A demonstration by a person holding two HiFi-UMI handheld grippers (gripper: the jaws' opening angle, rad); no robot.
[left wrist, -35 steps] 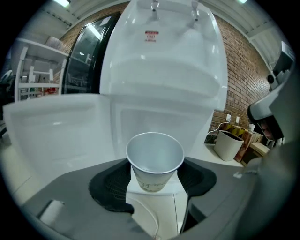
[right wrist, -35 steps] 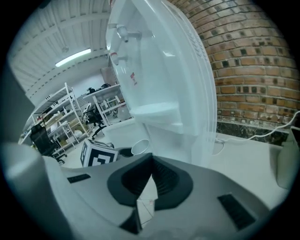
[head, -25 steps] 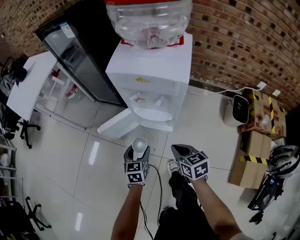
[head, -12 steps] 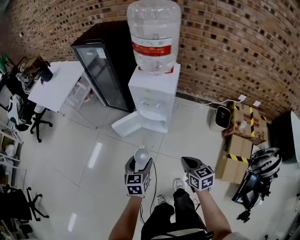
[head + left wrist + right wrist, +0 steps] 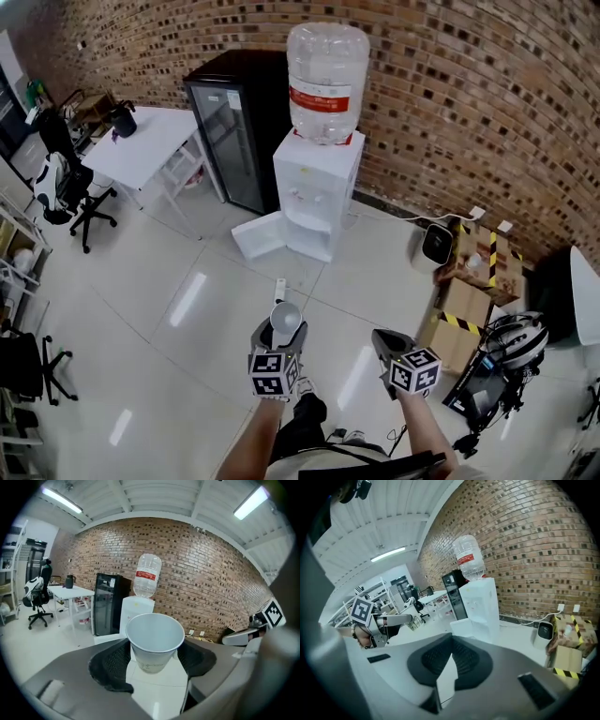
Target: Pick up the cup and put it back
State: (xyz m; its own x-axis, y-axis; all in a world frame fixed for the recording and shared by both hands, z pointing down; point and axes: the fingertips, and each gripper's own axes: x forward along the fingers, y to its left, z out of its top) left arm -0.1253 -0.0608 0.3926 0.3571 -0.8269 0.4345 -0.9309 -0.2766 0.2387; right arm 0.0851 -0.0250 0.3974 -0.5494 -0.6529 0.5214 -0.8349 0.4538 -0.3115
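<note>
A white paper cup (image 5: 284, 319) stands upright and empty between the jaws of my left gripper (image 5: 280, 330), which is shut on it. In the left gripper view the cup (image 5: 154, 640) fills the middle, with the black pads (image 5: 111, 663) against its sides. My right gripper (image 5: 385, 341) is held beside it to the right, shut with nothing in it. Its pads (image 5: 461, 660) meet at the tip in the right gripper view. Both grippers are held over the tiled floor, some way back from the white water dispenser (image 5: 314, 192).
A black glass-door fridge (image 5: 234, 139) stands left of the dispenser against the brick wall. A white table (image 5: 148, 145) and an office chair (image 5: 67, 186) are at the far left. Cardboard boxes (image 5: 467, 281) and a helmet (image 5: 514, 337) lie at the right.
The dispenser has shrunk and drawn away in the head view, so both grippers have moved back from it. The cup stays in the left gripper throughout.
</note>
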